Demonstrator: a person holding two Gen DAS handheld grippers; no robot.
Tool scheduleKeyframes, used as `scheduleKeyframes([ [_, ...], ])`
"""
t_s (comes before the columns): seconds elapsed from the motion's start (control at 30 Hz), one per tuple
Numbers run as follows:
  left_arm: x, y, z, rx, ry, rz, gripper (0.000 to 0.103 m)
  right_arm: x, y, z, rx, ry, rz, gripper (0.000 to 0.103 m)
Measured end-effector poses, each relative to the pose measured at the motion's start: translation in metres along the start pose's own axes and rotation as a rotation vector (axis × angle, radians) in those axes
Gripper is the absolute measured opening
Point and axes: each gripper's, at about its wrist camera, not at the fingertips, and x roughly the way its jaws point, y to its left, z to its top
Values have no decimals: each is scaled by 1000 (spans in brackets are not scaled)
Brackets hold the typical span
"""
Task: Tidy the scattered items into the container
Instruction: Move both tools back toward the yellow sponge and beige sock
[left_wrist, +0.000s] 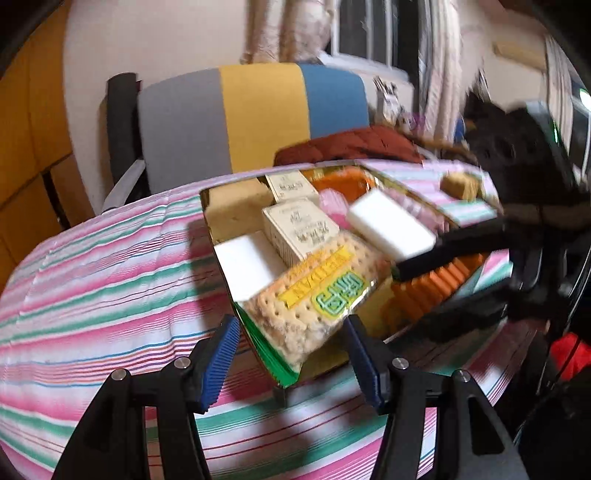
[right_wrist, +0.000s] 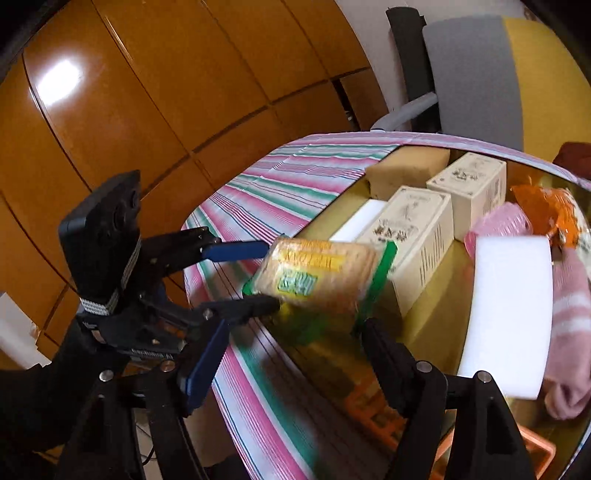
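Left gripper (left_wrist: 291, 354) clamps cracker pack (left_wrist: 314, 291) over near rim of gold container (left_wrist: 207, 206). Right gripper (right_wrist: 284, 354) agape, empty, white sponge (right_wrist: 506, 314) just beyond. Advise: lower pack flat inside, then release.

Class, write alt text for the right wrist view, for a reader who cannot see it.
The left tool grips a packet of crackers over the edge of a gold tray on a striped tablecloth. Inside the tray are two cream boxes, a white sponge block and a pink sock. The right tool's fingers frame the foreground.
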Motion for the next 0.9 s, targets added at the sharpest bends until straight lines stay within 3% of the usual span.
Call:
scheduleKeyframes([
  [0.1, -7, 12, 7, -99, -72, -36, 60, -7, -4, 2, 18, -35, -19, 75],
  [0.23, 4, 22, 20, -205, -71, -51, 60, -12, -13, 20, 86, -92, -11, 75],
  [0.33, 19, 18, 28, -217, -24, 2, 58, -12, -19, 30, 139, -115, 9, 76],
  [0.53, 43, -2, 27, -167, 64, -102, 59, -23, -24, 17, 166, -133, -10, 78],
  [0.6, 45, -16, 20, -117, 81, -76, 59, -32, -28, 13, 178, -150, -23, 78],
  [0.73, 38, -23, 13, -127, 64, -57, 59, -52, -34, 1, 197, -191, -43, 79],
  [0.9, 20, -30, 7, -171, -14, -15, 60, -80, -43, -18, 226, -245, -96, 80],
])
